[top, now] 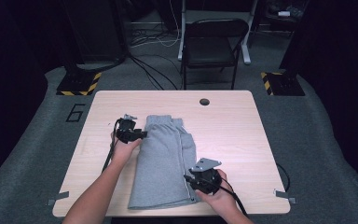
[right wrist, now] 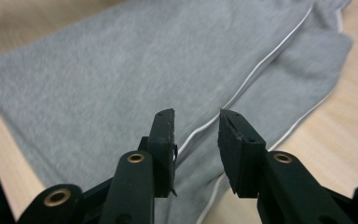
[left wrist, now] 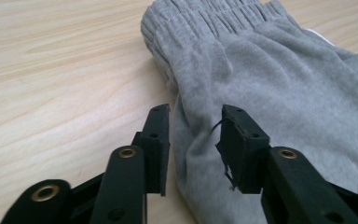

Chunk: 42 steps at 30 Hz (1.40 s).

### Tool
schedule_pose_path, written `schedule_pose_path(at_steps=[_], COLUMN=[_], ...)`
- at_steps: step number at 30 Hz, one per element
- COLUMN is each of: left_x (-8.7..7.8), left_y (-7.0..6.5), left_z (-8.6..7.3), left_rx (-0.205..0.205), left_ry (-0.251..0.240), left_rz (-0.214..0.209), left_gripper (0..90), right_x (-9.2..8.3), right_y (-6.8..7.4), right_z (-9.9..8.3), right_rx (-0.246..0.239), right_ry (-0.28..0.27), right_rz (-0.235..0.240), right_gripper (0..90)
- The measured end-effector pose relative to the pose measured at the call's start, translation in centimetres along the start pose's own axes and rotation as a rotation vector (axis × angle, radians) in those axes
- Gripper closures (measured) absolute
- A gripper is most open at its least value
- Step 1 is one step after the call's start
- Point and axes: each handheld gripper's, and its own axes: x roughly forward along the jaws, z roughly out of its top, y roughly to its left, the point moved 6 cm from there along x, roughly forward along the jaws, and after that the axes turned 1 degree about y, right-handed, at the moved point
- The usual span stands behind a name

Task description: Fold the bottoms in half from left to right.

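Folding looks to be the work in hand: one pair of grey shorts (top: 165, 161) lies flat on the table (top: 242, 140), left of its middle, folded lengthwise, waistband at the far end and hem at the near edge. The left gripper (top: 140, 135) sits at the shorts' left edge near the waistband; in the left gripper view its jaws stand partly apart with cloth between them but not pinched. The right gripper (top: 193, 183) is at the near right corner, by the white piping (right wrist: 251, 77); its jaws too stand narrowly apart, gripping nothing.

Risks, as I judge them: the fold could slide or spring apart if a jaw drags the top layer on its way off, since the fleece looks soft and loose. A frayed thread on the left jaw's pad could snag the fabric. The hem lies close to the near table edge, so a tug that way might pull it over.

Count: one pair of shorts, two grippers, one table, one chair (top: 212, 44) beyond it.
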Motion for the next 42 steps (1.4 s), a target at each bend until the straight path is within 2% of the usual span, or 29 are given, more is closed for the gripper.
schedule_pose_path(at_steps=[2,3,6,7,8,11,12,13,15,17,18,21,22,23,24,25,26,28,29,32,33,34,35,37,39,40,42], left_x=[-0.5,-1.3,-2.0,-2.6,-2.6,-3.3,-3.6,-3.8,-4.9,-5.2,-5.9,-6.6,-6.9,-7.1,-7.3,-7.7,-7.8,-8.1,-8.3,-8.5,-8.6,-8.6,-8.6,-8.5,-8.7,-8.8,-8.9], left_y=[-0.1,-0.3,-0.4,-0.5,-0.5,-0.7,-0.6,-0.7,-1.0,-1.3,-1.6,-2.0,-2.1,-2.3,-2.3,-2.4,-2.4,-2.5,-2.5,-2.4,-2.3,-2.3,-2.1,-2.0,-1.9,-1.9,-1.9], left_z=[-0.2,-0.6,-1.0,-1.5,-1.5,-2.3,-2.5,-2.6,-2.9,-3.1,-3.6,-4.4,-4.7,-5.0,-5.1,-5.4,-5.5,-5.7,-5.8,-6.0,-6.2,-6.2,-6.5,-6.6,-6.7,-6.8,-6.8], left_rx=[-0.002,-0.003,0.003,0.004,0.004,-0.001,-0.005,-0.019,-0.003,-0.003,0.022,0.031,0.040,0.041,0.044,0.037,0.025,0.030,0.027,0.029,0.020,0.020,0.015,0.009,0.010,0.005,-0.001], left_ry=[-0.001,0.005,-0.009,-0.004,-0.004,-0.014,-0.009,-0.018,-0.008,-0.020,-0.005,0.000,-0.001,-0.006,-0.006,-0.012,-0.028,-0.025,-0.042,-0.046,-0.049,-0.049,-0.044,-0.052,-0.047,-0.052,-0.068], left_rz=[-0.002,-0.001,0.009,0.006,0.006,0.002,-0.005,-0.006,-0.015,-0.012,-0.020,-0.024,-0.020,-0.015,-0.011,-0.017,-0.021,-0.034,-0.027,-0.033,-0.036,-0.036,-0.029,-0.021,-0.029,-0.026,-0.021], left_gripper=[60.7,59.4,59.4,59.8,59.9,60.2,60.2,60.1,59.9,59.8,59.7,59.7,59.7,59.7,59.7,59.7,59.7,59.7,59.7,59.5,59.2,59.2,59.1,59.1,59.1,59.0,58.2], right_x=[0.0,0.1,0.4,0.9,0.9,1.9,2.3,2.6,3.8,4.2,4.6,4.9,5.0,5.3,5.3,5.8,6.0,6.6,6.9,7.7,8.6,8.6,9.6,10.0,11.0,11.9,12.6], right_y=[-0.1,-0.9,-1.5,-2.2,-2.2,-2.9,-3.3,-3.5,-4.4,-4.7,-5.2,-5.7,-6.0,-6.5,-6.5,-7.1,-7.3,-7.6,-7.9,-8.3,-8.7,-8.7,-9.2,-9.4,-10.0,-10.2,-10.3], right_z=[0.2,1.5,2.3,3.2,3.2,3.8,4.1,4.2,5.1,5.5,6.3,7.2,7.6,8.5,8.5,9.0,9.2,9.4,9.4,9.4,9.4,9.4,9.3,9.2,9.0,8.8,8.5], right_rx=[0.012,0.025,0.035,0.036,0.036,0.047,0.030,0.047,0.055,0.053,0.080,0.082,0.079,0.095,0.095,0.087,0.096,0.125,0.107,0.098,0.113,0.113,0.134,0.147,0.140,0.139,0.145], right_ry=[-0.005,-0.006,-0.008,-0.013,-0.013,0.009,0.007,0.024,0.027,0.024,0.026,0.021,0.015,0.012,0.012,0.014,0.017,0.005,0.009,0.018,0.024,0.024,0.027,0.025,0.031,0.037,0.051], right_rz=[-0.006,-0.011,-0.005,-0.019,-0.019,-0.030,-0.037,-0.038,-0.039,-0.045,-0.049,-0.047,-0.047,-0.052,-0.052,-0.063,-0.061,-0.058,-0.058,-0.074,-0.084,-0.084,-0.087,-0.089,-0.104,-0.111,-0.112], right_gripper=[65.1,64.0,63.2,63.4,63.4,64.0,64.2,64.3,64.4,64.5,64.8,64.8,64.8,65.0,65.0,65.0,65.0,64.7,64.7,64.8,64.8,64.8,64.9,64.8,64.7,64.7,64.6])
